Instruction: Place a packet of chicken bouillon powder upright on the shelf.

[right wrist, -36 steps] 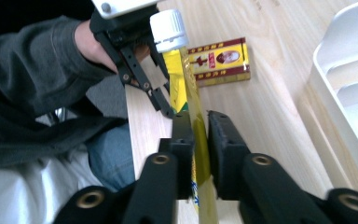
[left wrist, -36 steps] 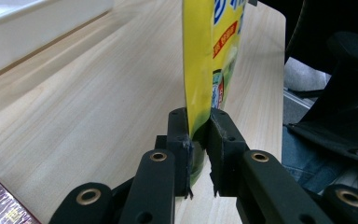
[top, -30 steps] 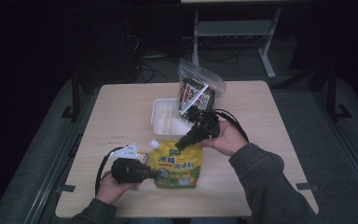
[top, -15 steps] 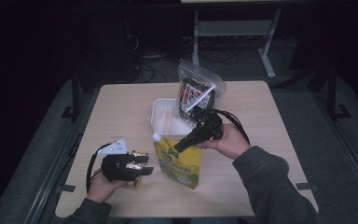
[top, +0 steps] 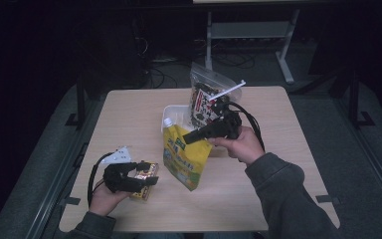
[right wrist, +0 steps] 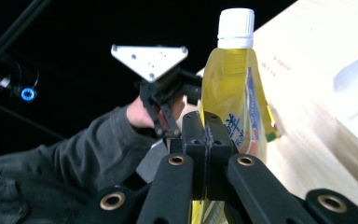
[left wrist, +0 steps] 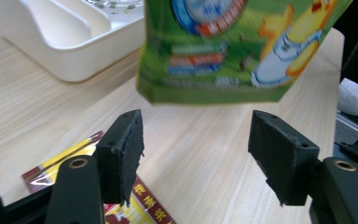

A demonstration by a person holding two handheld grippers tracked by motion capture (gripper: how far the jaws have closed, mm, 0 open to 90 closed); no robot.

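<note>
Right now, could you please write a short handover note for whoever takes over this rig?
Right tongs: shut on the yellow-green spouted pouch, holding it up; in the left gripper view its bottom looks clear of the table.
Left tongs: open, holding nothing, over a small red-yellow packet.
White tray and seaweed bag sit behind the pouch.
Done: pouch gripped.
Left: probably setting it at the tray; packet untouched.

A lab or recording room. A bare wooden desk (top: 129, 114) stands on grey carpet in the dark. Behind the desk, loose cables (top: 161, 74) and a metal stand (top: 248, 30).
</note>
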